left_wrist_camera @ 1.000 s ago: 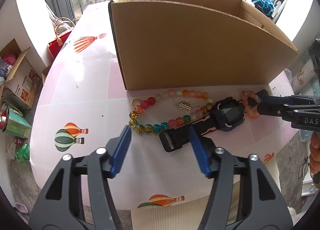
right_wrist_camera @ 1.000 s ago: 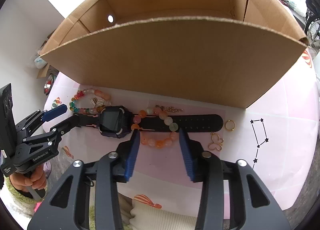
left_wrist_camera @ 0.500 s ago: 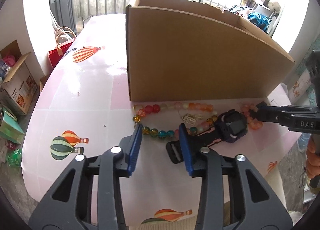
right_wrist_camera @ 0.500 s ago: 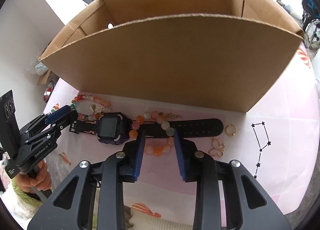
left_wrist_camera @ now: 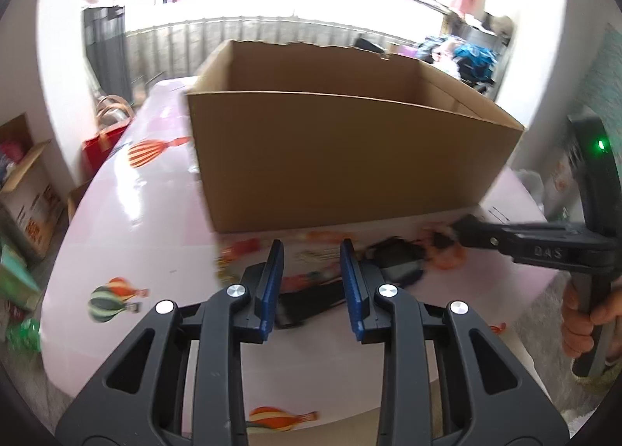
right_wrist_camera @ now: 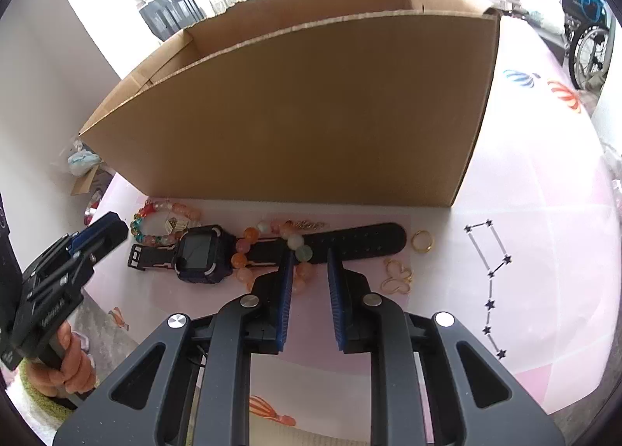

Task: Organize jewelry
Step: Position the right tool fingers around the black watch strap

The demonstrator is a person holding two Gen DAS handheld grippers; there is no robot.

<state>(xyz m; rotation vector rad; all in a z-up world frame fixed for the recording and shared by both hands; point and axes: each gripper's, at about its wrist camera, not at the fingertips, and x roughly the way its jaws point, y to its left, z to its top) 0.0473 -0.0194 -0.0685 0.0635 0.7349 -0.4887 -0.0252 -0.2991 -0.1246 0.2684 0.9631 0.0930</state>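
A dark smartwatch lies flat in front of the cardboard box. A peach bead bracelet is looped over its strap. My right gripper hovers at that bracelet, its jaws closing, with one or two beads in the narrow gap and the pads apart from them. A multicoloured bead bracelet lies left of the watch. In the blurred left wrist view my left gripper hangs over these beads and the strap end, jaws closing, nothing gripped. The watch sits just to its right.
A gold ring, a butterfly charm and a short chain lie near the strap. The tall box wall stands close behind everything. The pink tablecloth runs to the near edge; a hand holds the left gripper.
Both grippers' jaws have narrowed. The left wrist view has tilted up and gone blurry. The right gripper has shifted right along the strap to the peach beads.
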